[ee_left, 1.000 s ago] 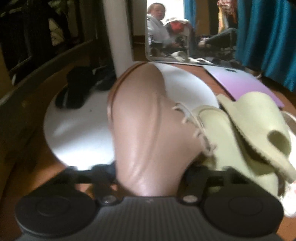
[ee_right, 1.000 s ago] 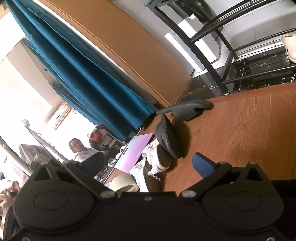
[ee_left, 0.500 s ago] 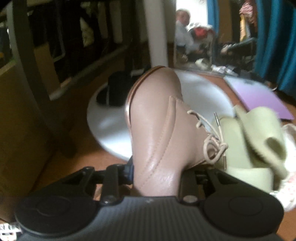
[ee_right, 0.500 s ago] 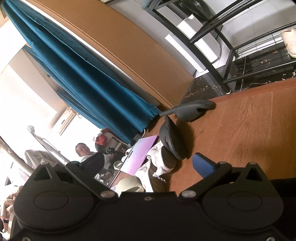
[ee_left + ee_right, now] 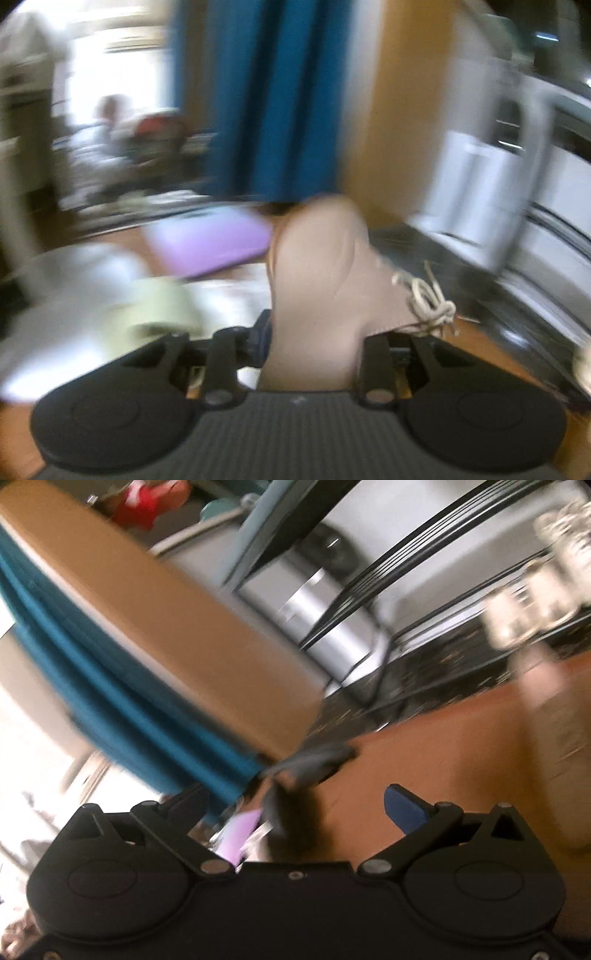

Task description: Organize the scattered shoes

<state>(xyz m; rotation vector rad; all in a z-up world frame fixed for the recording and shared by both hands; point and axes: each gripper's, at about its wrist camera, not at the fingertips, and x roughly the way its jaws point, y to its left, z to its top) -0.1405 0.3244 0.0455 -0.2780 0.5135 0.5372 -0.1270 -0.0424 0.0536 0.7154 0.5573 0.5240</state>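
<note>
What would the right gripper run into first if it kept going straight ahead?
Probably the dark slipper lying on the wooden floor just ahead of the open right gripper, with a second grey one right behind it. The blur leaves depth uncertain.

Both views heavily motion-blurred; fisheye bending at edges. Daylight from blown-out window (image 5: 110,66), overexposed. Blue curtain (image 5: 273,99) smeared. Gripper bodies in foreground comparatively sharp. Interior otherwise dim.
</note>
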